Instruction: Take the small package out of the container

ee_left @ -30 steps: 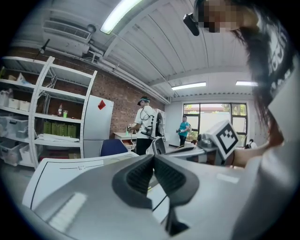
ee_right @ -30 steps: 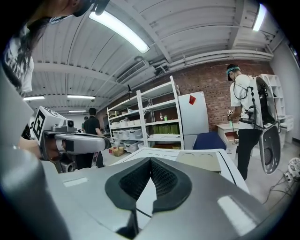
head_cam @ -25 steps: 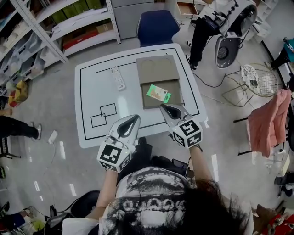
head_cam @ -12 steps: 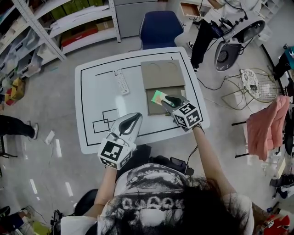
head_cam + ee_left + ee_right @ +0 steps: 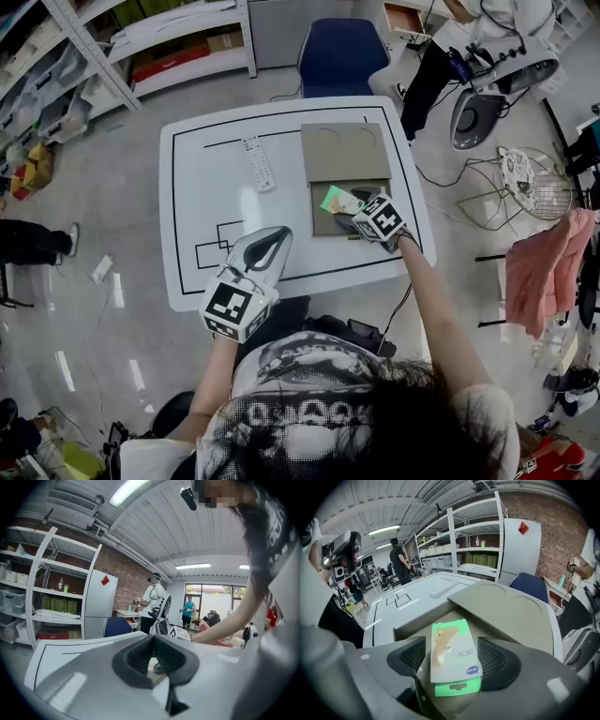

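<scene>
Head view: the right tool (image 5: 356,210) reaches into the open container (image 5: 323,223) on the table (image 5: 206,178), over the green small package (image 5: 338,199). The left tool (image 5: 270,246) waits at the near edge.

Left gripper view: its jaws meet, empty.

Right gripper view: the jaws are opening astride the flat, green-and-white small package (image 5: 452,658) lying in the container, pads clear. Next, I judge: close, then lift.

A small green-and-grey flat package (image 5: 452,656) has a smooth, slightly glossy printed face. The flat grey-brown box-shaped container (image 5: 323,223) around it looks matt, like cardboard. The white rectangular table (image 5: 202,187) is smooth and shiny. A pink cloth (image 5: 539,272) hangs soft and matt.
</scene>
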`<state>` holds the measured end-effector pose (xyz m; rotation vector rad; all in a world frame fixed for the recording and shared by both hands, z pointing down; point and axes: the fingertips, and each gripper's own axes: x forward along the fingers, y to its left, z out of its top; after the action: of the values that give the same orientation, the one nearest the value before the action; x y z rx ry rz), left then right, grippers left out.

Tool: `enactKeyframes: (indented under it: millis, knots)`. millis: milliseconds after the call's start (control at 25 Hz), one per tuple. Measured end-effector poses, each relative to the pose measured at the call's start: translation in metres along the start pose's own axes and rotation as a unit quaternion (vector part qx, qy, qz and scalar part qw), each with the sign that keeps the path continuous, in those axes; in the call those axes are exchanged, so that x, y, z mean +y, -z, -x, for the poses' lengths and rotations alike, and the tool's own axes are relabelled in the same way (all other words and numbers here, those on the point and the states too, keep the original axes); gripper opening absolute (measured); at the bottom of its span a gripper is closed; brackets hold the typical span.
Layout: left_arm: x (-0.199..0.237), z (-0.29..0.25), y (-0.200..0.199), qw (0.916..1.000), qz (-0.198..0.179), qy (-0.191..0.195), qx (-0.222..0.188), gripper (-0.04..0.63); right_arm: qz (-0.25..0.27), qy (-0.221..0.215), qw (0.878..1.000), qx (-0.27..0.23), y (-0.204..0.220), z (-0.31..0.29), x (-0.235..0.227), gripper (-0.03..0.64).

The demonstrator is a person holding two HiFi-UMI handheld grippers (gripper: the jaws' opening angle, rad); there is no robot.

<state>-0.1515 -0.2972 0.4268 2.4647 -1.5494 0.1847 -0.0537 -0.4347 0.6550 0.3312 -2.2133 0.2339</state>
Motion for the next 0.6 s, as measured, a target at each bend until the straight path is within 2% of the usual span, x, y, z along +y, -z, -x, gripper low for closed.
enactKeyframes:
  millis: [200,360,600]
  knots:
    - [0.011,0.003,0.005,0.9999,0.004,-0.012,0.006,0.000,0.010,-0.011,0.999,0.040,0.007,-0.018,-0.008,0.379]
    - [0.020,0.006,0.007,0.9997,0.009,-0.020,0.009,0.000,0.019,-0.016,0.998,0.057,0.007,-0.027,-0.004,0.382]
    - [0.029,0.012,0.010,0.9994,0.015,-0.028,0.013,0.000,0.027,-0.001,0.998,0.061,0.006,-0.029,-0.003,0.388]
